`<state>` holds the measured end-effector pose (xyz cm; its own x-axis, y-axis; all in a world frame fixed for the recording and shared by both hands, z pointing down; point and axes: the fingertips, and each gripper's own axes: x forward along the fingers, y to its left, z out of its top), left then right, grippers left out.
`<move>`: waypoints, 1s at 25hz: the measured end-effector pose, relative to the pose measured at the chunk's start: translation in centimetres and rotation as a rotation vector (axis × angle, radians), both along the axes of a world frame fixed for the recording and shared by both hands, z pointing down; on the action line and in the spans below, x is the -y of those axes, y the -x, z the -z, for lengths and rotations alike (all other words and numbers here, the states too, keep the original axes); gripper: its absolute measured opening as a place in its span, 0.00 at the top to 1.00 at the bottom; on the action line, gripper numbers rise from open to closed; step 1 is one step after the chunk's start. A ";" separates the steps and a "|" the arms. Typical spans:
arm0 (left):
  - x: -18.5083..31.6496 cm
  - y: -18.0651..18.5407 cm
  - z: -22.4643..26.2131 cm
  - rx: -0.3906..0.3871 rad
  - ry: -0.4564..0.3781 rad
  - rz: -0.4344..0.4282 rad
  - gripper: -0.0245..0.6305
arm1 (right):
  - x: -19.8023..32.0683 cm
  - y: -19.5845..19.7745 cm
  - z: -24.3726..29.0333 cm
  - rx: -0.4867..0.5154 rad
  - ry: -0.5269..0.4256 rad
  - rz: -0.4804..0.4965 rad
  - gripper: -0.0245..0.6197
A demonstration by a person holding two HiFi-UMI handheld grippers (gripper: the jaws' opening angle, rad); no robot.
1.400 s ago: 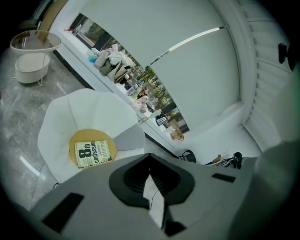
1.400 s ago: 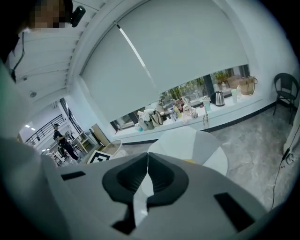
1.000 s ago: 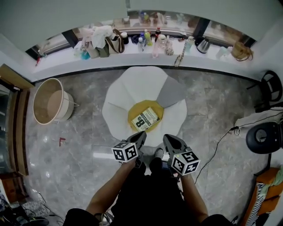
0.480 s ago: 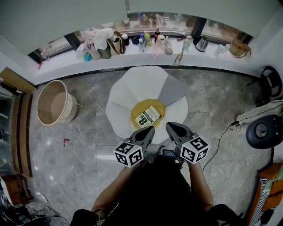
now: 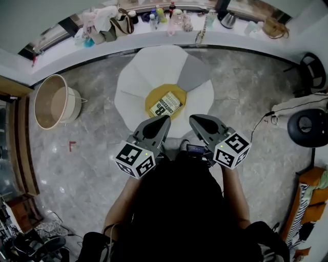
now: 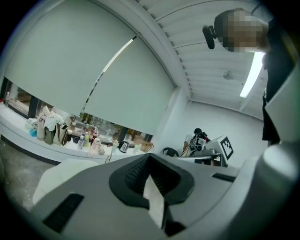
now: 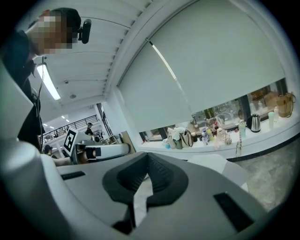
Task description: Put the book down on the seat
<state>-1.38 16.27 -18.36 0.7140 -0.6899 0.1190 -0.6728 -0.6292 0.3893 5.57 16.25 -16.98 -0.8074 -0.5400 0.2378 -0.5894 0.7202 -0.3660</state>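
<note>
1. The book [image 5: 166, 105] lies flat, cover up, on the round yellow seat [image 5: 153, 95] of a white petal-shaped chair [image 5: 148, 69], at upper centre of the head view. It sits skewed to the frame edges.
2. The left claw [image 5: 162, 121] is pressed together with nothing between its pads; the left gripper view [image 6: 150, 159] shows the ribbed pads meeting. It points toward the seat from just below it in the frame and is apart from the book.
3. The right claw [image 5: 197, 121] is likewise pressed together and empty, as the right gripper view [image 7: 147, 160] shows. It sits at centre right of the head view, beside the left claw and clear of the book.
4. A round wicker basket [image 5: 51, 102] stands on the grey marble floor [image 5: 92, 153] at the left of the frame.
5. The window ledge [image 5: 246, 38] along the top carries bottles [image 5: 159, 14] and a bag [image 5: 120, 23].
</note>
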 end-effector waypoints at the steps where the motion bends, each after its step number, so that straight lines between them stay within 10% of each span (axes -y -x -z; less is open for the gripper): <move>1: -0.2 -0.2 0.0 -0.001 -0.003 -0.004 0.94 | -0.2 -0.3 0.0 0.001 0.000 0.001 0.94; 25: -2.9 -1.5 0.1 0.038 -0.007 -0.058 0.94 | -2.4 -1.1 0.5 -0.004 -0.024 -0.010 0.94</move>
